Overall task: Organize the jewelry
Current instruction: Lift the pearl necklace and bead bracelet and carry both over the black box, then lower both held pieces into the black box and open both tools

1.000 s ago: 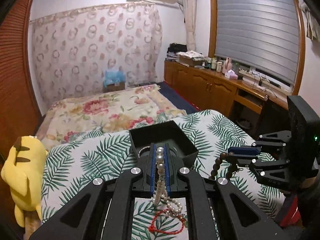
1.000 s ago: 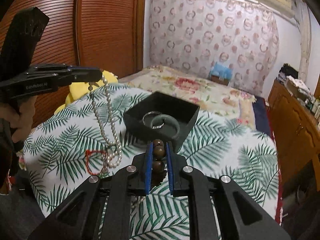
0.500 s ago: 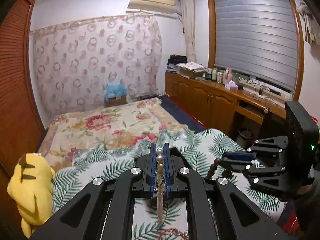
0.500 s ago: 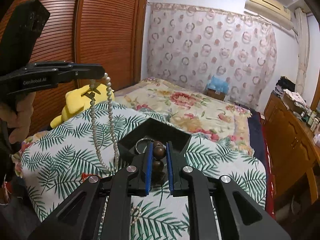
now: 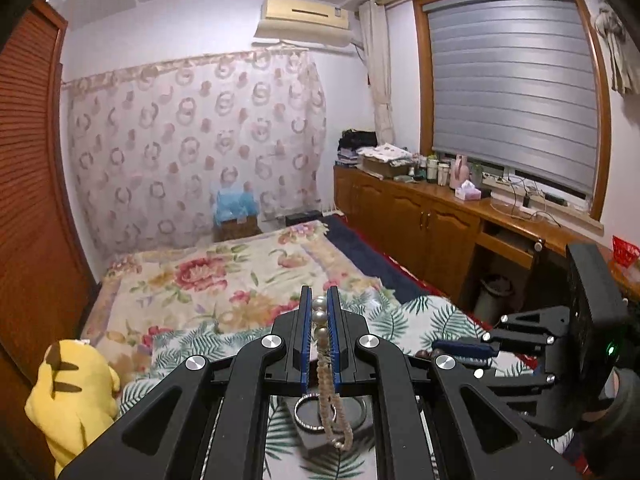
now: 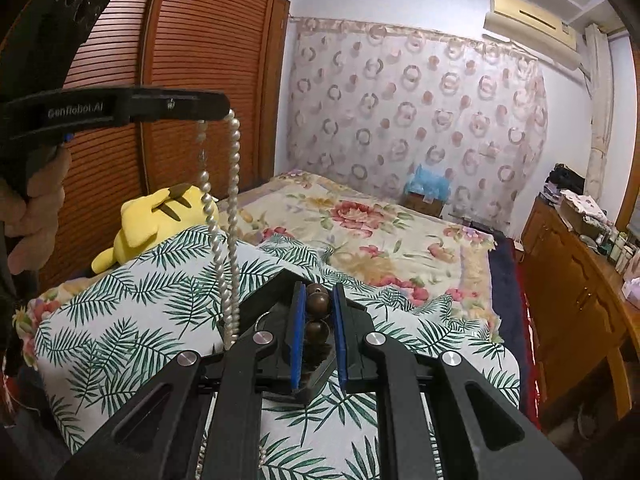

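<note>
My left gripper [image 5: 319, 294] is shut on a white pearl necklace [image 5: 320, 320]. From the right wrist view the necklace [image 6: 232, 200] hangs as a long loop from the left gripper [image 6: 218, 106], held high at the upper left by a hand [image 6: 36, 216]. My right gripper [image 6: 318, 290] is shut on a bracelet of brown wooden beads [image 6: 318, 300]; it also shows at the right [image 5: 444, 348]. Below both lies an open black box [image 5: 310, 440] holding a silver bangle [image 5: 298, 416]. In the right wrist view my fingers mostly hide the box [image 6: 276, 286].
The box rests on a leaf-print cloth [image 6: 120, 320]. A yellow plush toy [image 6: 160, 216] lies at its left edge. Beyond is a floral bedspread [image 6: 360, 232]. Slatted wooden wardrobe doors [image 6: 200, 40] stand at the left and a low wooden cabinet [image 5: 420, 220] at the right.
Both grippers have risen with their jewelry. The pearl necklace has come up off the cloth and hangs over the box. The red string bracelet has dropped out of view.
</note>
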`<action>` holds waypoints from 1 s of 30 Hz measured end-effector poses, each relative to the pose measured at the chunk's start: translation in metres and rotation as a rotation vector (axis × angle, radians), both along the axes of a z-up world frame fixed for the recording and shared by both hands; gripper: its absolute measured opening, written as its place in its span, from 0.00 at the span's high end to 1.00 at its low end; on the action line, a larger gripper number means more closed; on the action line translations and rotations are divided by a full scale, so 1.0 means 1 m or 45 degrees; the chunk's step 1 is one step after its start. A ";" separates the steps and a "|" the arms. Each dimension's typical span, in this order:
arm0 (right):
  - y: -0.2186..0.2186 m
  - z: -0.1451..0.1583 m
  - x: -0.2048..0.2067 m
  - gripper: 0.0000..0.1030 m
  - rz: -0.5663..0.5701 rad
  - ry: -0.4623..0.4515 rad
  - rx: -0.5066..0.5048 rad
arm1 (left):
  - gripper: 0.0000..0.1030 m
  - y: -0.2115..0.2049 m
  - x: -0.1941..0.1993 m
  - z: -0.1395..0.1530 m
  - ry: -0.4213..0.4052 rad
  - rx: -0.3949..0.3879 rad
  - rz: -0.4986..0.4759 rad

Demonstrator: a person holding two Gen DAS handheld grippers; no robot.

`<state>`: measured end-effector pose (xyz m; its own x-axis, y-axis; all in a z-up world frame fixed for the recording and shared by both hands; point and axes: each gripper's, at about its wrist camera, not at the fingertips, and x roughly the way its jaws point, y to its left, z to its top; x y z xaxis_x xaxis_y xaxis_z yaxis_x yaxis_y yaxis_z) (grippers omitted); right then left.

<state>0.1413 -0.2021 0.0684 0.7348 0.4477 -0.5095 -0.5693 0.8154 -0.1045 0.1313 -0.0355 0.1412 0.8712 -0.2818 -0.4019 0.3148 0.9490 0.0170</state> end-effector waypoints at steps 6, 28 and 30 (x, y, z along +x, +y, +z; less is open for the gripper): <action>-0.001 0.000 0.003 0.86 -0.006 -0.004 0.011 | 0.94 -0.003 0.001 0.003 -0.015 -0.010 0.005; 0.021 -0.041 0.075 0.86 -0.045 0.072 -0.027 | 0.93 0.015 0.034 -0.108 0.298 -0.046 0.014; 0.027 -0.048 0.082 0.86 -0.049 0.063 -0.051 | 0.93 0.016 0.033 -0.113 0.309 -0.041 0.014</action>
<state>0.2236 -0.1755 0.0206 0.7244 0.3985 -0.5626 -0.5432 0.8324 -0.1099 0.1644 -0.0197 0.0278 0.7532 -0.2891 -0.5909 0.2956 0.9512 -0.0886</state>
